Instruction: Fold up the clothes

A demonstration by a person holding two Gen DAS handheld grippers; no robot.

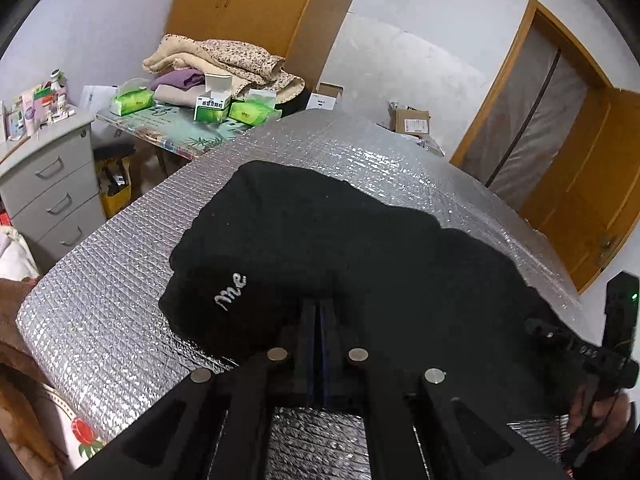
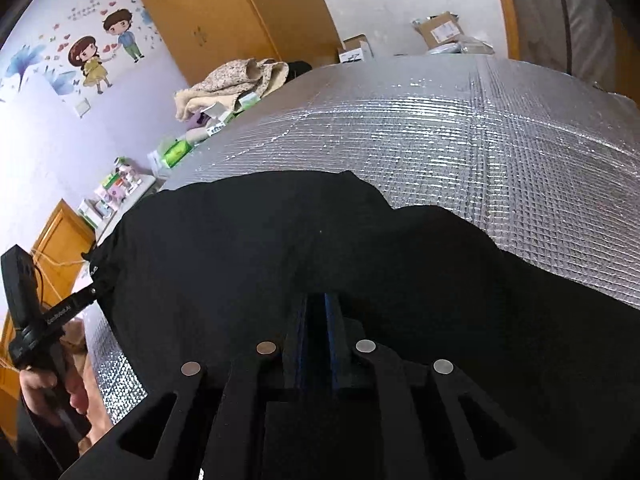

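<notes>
- While both wrist views look down over it, we see the black knit garment with small white "me" lettering (image 1: 320, 240) lying spread on the silver quilted foil-covered table (image 1: 120, 280), its near edge lifted toward the cameras.
- We see the left gripper (image 1: 320, 312) with its fingers pressed together, pinching the near edge of the garment; cloth bunches right at the tips.
- We see the right gripper (image 2: 320, 308) with fingers narrow, a slim gap between them, and black cloth draped over the tips; they grip the garment's edge.
- In the right wrist view the left gripper's black handle shows at far left, held by the person's left hand (image 2: 52, 388), touching the garment's left corner.
- In the left wrist view the person's right hand (image 1: 600, 412) shows at lower right on the other handle.
- White lettering sits on the garment left of the left gripper's fingers.
- Background, well apart from the garment: a pile of beige and floral folded blankets (image 1: 224, 64), green tissue packs (image 1: 132, 102), a grey drawer cabinet (image 1: 52, 184), an orange wooden wardrobe (image 1: 248, 8), and cardboard boxes (image 1: 412, 120) by the wall.
</notes>
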